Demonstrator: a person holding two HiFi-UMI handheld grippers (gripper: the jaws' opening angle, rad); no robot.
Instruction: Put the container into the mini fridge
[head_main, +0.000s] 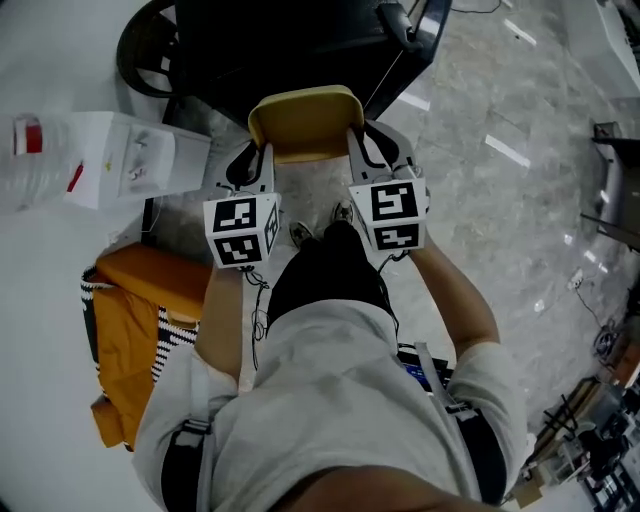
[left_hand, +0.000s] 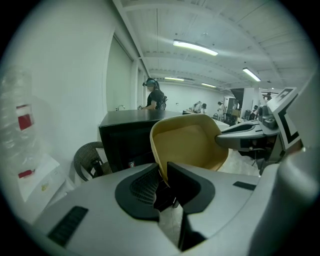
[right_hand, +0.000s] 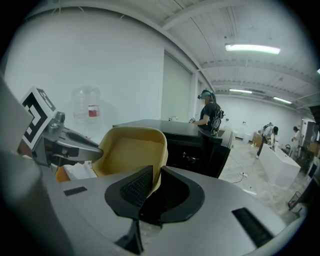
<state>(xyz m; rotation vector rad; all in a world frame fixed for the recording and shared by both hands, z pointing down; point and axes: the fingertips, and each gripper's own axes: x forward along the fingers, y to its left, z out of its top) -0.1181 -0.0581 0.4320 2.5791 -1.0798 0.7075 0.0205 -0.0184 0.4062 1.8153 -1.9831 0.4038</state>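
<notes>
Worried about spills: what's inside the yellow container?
Nothing visible inside the container: bare yellow walls. The left gripper and right gripper cover its near edges.

One container (head_main: 305, 122), two tongs (left_hand: 164, 174) (right_hand: 155, 176), perhaps one fridge (head_main: 290, 40)

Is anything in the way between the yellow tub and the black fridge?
Nothing visible is. The yellow tub, pinched at its rim by the left gripper and the right gripper, hangs right in front of the black fridge with only open space between them. Whether the fridge door is open, I cannot tell.
</notes>
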